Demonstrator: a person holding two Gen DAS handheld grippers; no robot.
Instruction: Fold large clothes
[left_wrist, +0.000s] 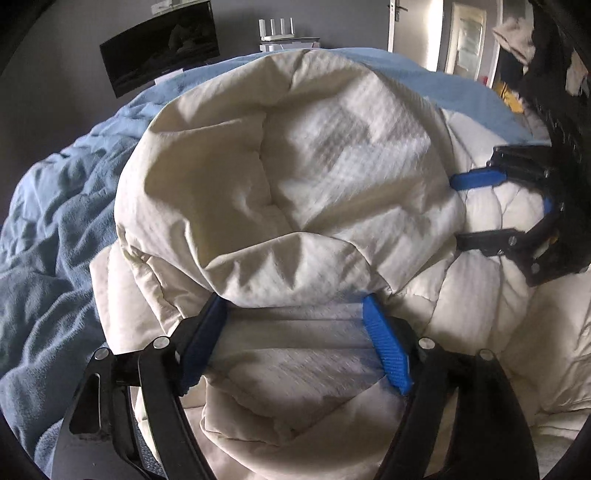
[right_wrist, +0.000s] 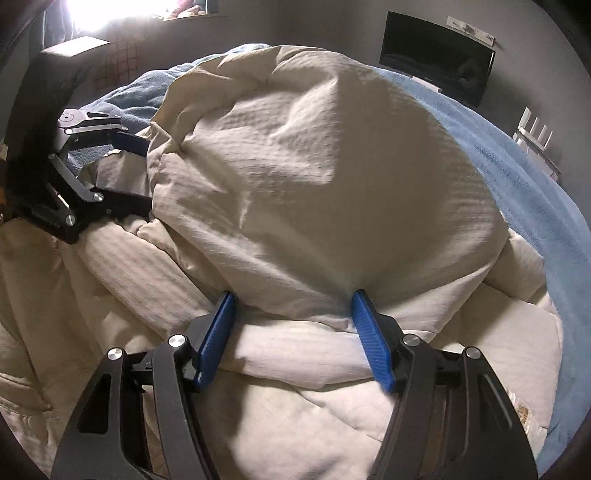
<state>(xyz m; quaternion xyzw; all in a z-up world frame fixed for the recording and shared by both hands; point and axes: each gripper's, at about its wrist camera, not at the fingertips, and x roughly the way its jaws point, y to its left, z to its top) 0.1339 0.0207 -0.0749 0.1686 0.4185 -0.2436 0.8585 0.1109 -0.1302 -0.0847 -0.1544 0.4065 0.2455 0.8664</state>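
A large cream quilted duvet (left_wrist: 295, 166) lies bunched on a bed, and it also fills the right wrist view (right_wrist: 314, 177). My left gripper (left_wrist: 295, 314) is open, its blue pads wide apart around a thick fold of the duvet. My right gripper (right_wrist: 291, 306) is open too, its pads on either side of another thick fold. The right gripper also shows at the right edge of the left wrist view (left_wrist: 458, 210), open against the duvet. The left gripper shows at the left of the right wrist view (right_wrist: 146, 173), its fingertips hidden behind the fabric.
A blue blanket (left_wrist: 62, 221) covers the bed under the duvet, and it also shows in the right wrist view (right_wrist: 517, 177). A dark monitor (left_wrist: 162, 44) and a white router (left_wrist: 277, 31) stand against the grey wall. A door (left_wrist: 413, 26) is at the back right.
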